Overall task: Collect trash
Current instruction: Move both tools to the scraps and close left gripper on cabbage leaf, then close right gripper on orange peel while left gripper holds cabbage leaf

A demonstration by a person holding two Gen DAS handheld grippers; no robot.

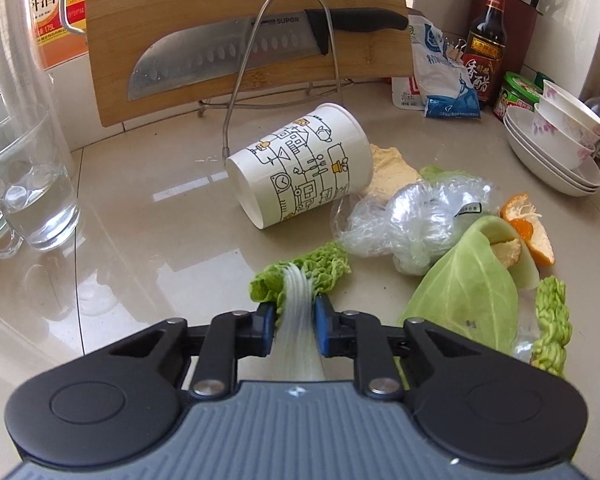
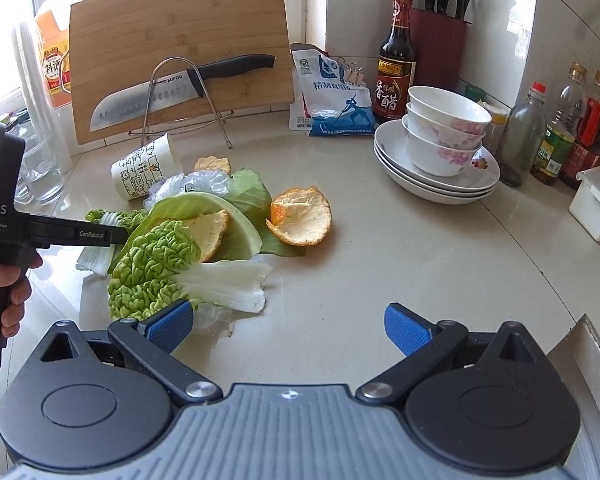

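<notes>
My left gripper (image 1: 296, 318) is shut on the white stalk of a napa cabbage leaf (image 1: 300, 272) lying on the counter. Behind it a printed paper cup (image 1: 300, 168) lies on its side. To the right sit crumpled clear plastic (image 1: 412, 216), a pale cabbage leaf (image 1: 468, 288), orange peel (image 1: 528, 228) and a second napa leaf (image 1: 552, 328). My right gripper (image 2: 290, 320) stands open above the bare counter, its left finger (image 2: 172, 324) beside that second napa leaf (image 2: 160, 268). A large orange peel (image 2: 304, 216) lies further back. A hand holds the left gripper (image 2: 120, 236) at the left.
A knife (image 1: 236, 52) rests on a propped cutting board (image 1: 220, 0). A glass of water (image 1: 28, 184) stands left. Stacked bowls and plates (image 2: 440, 160), a salt bag (image 2: 332, 92), a vinegar bottle (image 2: 396, 64) and condiment bottles (image 2: 560, 128) line the back right. The counter edge (image 2: 588, 344) is near right.
</notes>
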